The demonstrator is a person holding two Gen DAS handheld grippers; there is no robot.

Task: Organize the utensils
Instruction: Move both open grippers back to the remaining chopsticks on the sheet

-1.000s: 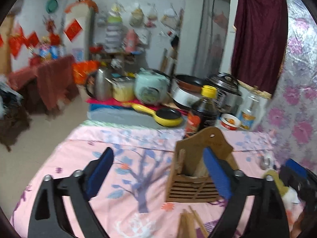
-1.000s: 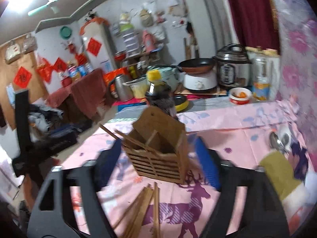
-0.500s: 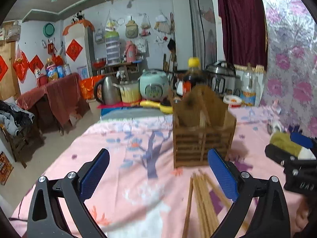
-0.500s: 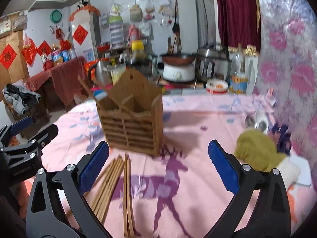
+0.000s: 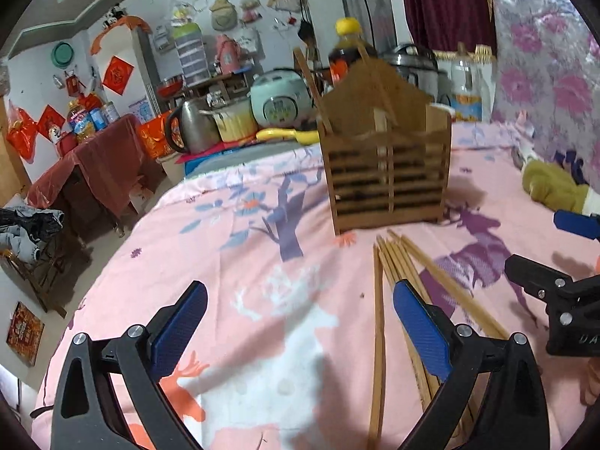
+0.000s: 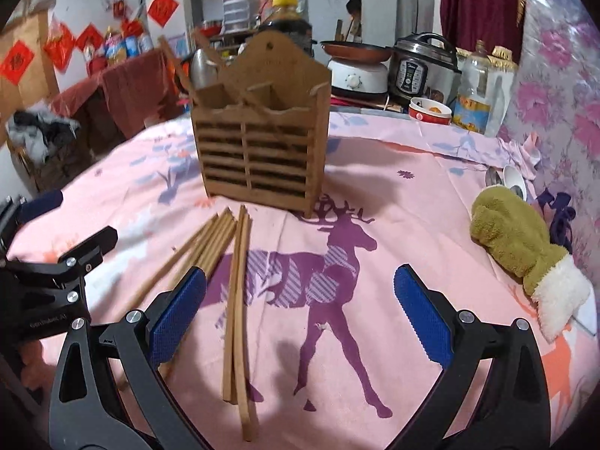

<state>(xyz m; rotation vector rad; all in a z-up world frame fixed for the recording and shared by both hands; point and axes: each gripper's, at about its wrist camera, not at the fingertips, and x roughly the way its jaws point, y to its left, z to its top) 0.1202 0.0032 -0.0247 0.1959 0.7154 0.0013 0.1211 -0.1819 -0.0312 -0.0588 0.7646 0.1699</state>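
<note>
White walls (image 5: 262, 18) hung with red paper decorations (image 5: 117, 75) stand at twelve o'clock; a maroon curtain (image 6: 480, 3) hangs at one o'clock, floral wall covering (image 6: 555, 75) at three.

Even indoor light, soft shadows, fisheye edges, slight blur.

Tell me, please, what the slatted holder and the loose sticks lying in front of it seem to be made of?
The holder looks like thin, unvarnished wood board: matte brown, flat panels with cut slots. The chopsticks look like bamboo or light wood, a plain tan colour with a dull surface; which of the two I cannot tell.
</note>
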